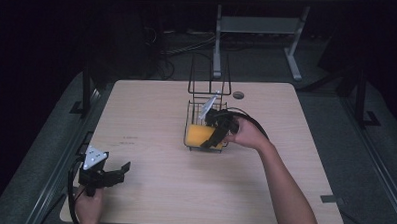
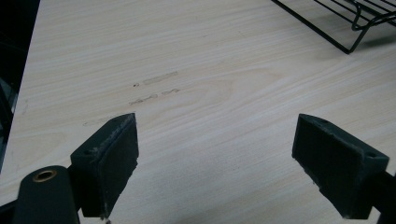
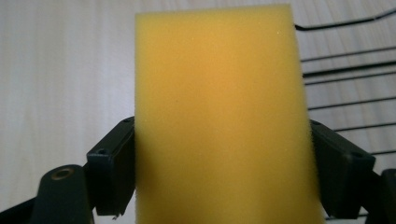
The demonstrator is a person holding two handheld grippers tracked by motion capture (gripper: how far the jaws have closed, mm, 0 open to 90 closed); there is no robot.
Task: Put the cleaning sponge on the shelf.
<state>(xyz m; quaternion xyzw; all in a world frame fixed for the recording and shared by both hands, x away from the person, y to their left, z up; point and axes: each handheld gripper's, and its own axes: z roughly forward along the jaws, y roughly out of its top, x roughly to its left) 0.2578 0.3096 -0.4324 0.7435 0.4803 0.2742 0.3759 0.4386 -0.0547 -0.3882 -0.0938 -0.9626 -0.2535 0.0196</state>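
A yellow sponge (image 1: 199, 135) lies in the black wire basket (image 1: 192, 111) near the middle of the table. My right gripper (image 1: 217, 132) reaches into the basket and is shut on the sponge. In the right gripper view the sponge (image 3: 219, 116) stands between both pads (image 3: 112, 170), with basket wires (image 3: 345, 74) to the right. My left gripper (image 1: 115, 173) hovers open over the table's front left corner. In the left gripper view its jaws (image 2: 215, 163) stand wide apart over bare wood, with nothing between them.
The basket has a tall wire handle (image 1: 209, 75) at its far side. A corner of the basket (image 2: 348, 28) shows in the left gripper view. The light wooden table (image 1: 149, 185) has a small round grommet (image 1: 238, 95) near its far edge. Faint marks (image 2: 156, 88) sit on the wood.
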